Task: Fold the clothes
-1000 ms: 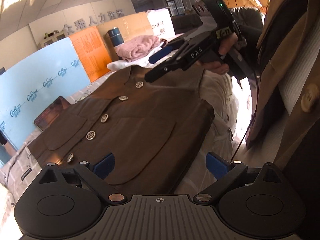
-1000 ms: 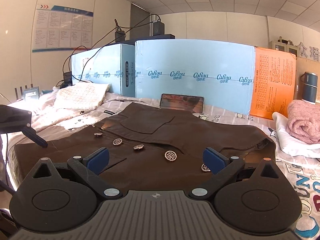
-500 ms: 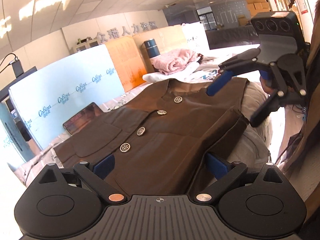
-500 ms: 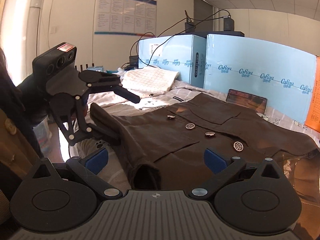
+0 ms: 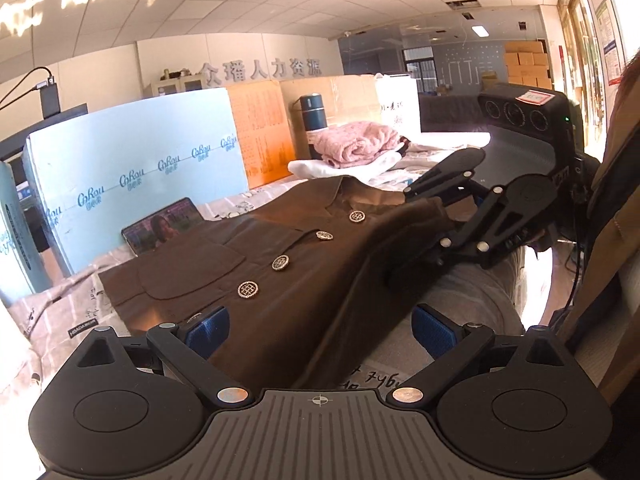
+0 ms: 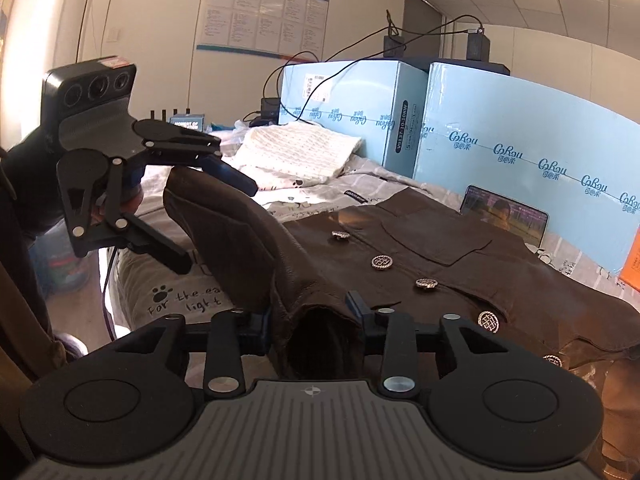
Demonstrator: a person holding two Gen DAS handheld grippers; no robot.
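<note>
The pale blue boards (image 5: pixel 132 168) carry a repeated "CoRou" logo. Large characters (image 5: pixel 262 70) on the back wall read "众瑶人力资源". The bedsheet (image 6: pixel 180 300) near the edge reads "For the ea… light".

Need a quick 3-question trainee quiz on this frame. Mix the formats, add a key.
1. True or false: the right gripper is shut on the brown jacket.
2. In the left wrist view, which folded item lies beyond the jacket's collar? A. a pink garment B. a yellow towel C. a striped shirt
3. Fill in: the fingers of the left gripper stand ____, with jacket fabric between them but not pinched.

Key
1. True. Its fingers have just been closing, and a bunched fold of the jacket is between them.
2. A
3. open
</note>
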